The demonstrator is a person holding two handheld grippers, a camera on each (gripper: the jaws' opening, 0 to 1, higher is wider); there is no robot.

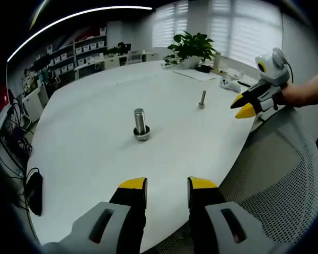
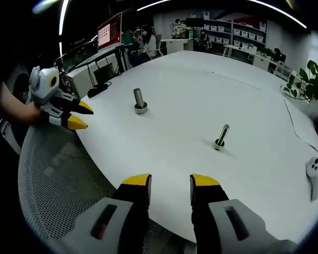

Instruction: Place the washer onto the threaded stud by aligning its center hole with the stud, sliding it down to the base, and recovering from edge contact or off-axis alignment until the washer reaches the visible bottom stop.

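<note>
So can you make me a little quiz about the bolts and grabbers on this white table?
1. True or false: both bolts stand upright on the white table.
2. Which bolt is thicker? A) the thick bolt nearer the left gripper B) the thin bolt nearer the right gripper
3. Fill the blank: the jaws of both grippers are open and hold ____.

Key: 1 true. 2 A. 3 nothing.
</note>
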